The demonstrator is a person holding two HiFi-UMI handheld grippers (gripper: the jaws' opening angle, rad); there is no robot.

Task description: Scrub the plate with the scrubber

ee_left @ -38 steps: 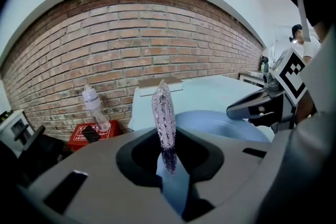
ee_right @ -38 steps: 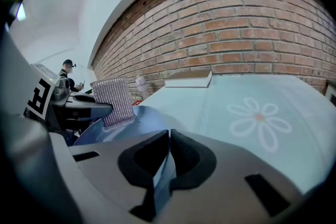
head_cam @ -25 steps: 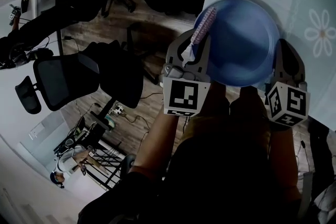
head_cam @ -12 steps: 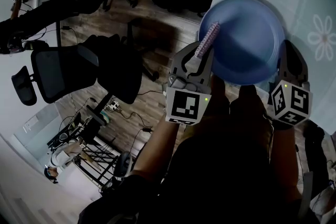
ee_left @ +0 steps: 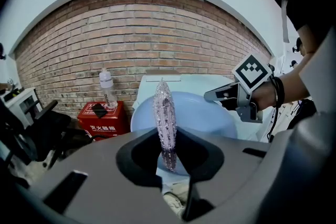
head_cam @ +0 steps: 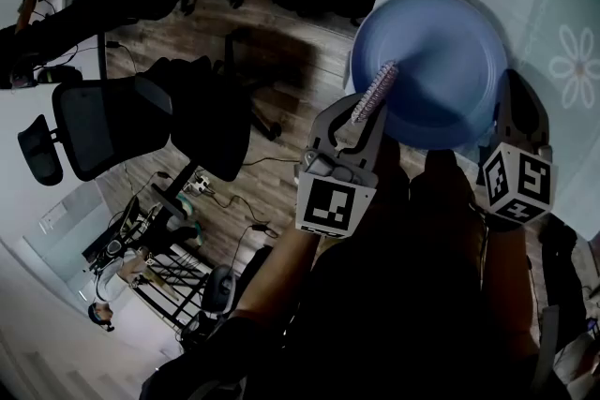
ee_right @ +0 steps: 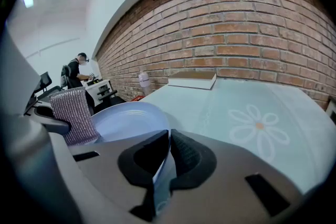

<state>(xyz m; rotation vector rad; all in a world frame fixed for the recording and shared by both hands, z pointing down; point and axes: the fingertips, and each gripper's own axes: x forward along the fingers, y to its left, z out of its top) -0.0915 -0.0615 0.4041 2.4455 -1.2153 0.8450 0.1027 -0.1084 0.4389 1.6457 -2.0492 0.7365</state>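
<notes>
The plate (head_cam: 441, 61) is a plain mid-blue, and the scrubber (ee_left: 164, 113) is a glittery, silvery-pink mesh with a fine woven pattern. The left gripper (ee_left: 169, 160) and right gripper (ee_right: 167, 157) are grey with black pads, each carrying black-and-white square markers. The table (ee_right: 294, 107) is a pale blue-green printed with a white daisy (ee_right: 258, 128) that has an orange centre, the brick wall (ee_left: 147, 23) is red-brown with pale mortar lines, the red box (ee_left: 102, 119) bears white characters, and the floor (head_cam: 281, 51) is brown wood planking.
</notes>
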